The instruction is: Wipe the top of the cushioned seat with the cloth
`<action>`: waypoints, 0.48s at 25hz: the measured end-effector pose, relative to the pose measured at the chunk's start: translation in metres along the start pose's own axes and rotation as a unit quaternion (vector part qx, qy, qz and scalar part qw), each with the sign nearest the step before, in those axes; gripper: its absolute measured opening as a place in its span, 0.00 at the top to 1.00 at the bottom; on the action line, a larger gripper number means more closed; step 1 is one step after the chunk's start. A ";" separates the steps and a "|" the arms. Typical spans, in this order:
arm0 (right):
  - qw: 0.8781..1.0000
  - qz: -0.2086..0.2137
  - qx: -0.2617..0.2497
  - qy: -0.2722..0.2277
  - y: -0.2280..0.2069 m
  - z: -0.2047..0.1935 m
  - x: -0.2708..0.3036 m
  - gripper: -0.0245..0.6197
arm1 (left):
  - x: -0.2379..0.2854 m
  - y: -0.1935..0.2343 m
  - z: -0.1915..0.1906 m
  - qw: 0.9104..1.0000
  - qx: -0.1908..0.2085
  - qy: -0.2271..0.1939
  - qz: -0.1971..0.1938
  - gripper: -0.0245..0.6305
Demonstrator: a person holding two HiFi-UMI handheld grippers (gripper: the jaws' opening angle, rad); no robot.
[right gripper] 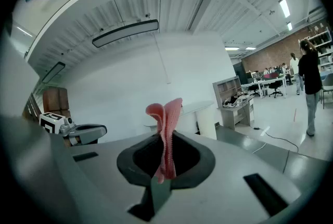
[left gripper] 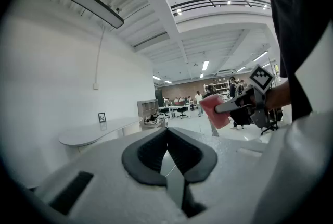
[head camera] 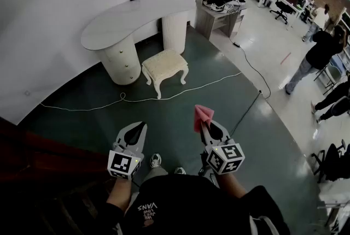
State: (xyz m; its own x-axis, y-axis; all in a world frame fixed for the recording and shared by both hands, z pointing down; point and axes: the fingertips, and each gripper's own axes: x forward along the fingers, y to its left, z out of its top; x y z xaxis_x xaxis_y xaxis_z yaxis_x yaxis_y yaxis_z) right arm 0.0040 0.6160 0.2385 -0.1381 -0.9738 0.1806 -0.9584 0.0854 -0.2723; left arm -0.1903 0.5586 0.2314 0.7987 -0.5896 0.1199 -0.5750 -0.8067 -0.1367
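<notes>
Right gripper (head camera: 203,121): fingers shut on pink cloth (head camera: 202,112), which sticks up folded past the tips. Left gripper (head camera: 140,129): fingers together, nothing held. Cushioned seat (head camera: 164,63) stands on the floor straight ahead, well apart from both grippers and roughly between their lines, just beside the white desk (head camera: 136,18). Seat's long side runs left-right, slightly skewed. No wiping yet; the cloth hand likely has to travel forward and down onto the top.
</notes>
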 end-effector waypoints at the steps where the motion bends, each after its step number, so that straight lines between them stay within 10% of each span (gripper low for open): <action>1: 1.000 0.000 0.000 -0.001 -0.002 0.000 -0.001 0.92 | 0.001 -0.002 -0.001 1.000 0.000 -0.001 0.000 0.94; 12: 1.000 0.003 0.002 -0.003 -0.025 -0.002 -0.005 0.92 | 0.010 -0.016 -0.008 1.000 0.002 0.003 0.010 0.94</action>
State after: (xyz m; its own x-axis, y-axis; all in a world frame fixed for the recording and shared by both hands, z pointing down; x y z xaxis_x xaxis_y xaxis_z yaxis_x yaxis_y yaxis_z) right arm 0.0282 0.6187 0.2464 -0.1430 -0.9745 0.1727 -0.9562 0.0910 -0.2780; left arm -0.1744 0.5650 0.2426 0.7862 -0.6055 0.1237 -0.5898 -0.7949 -0.1425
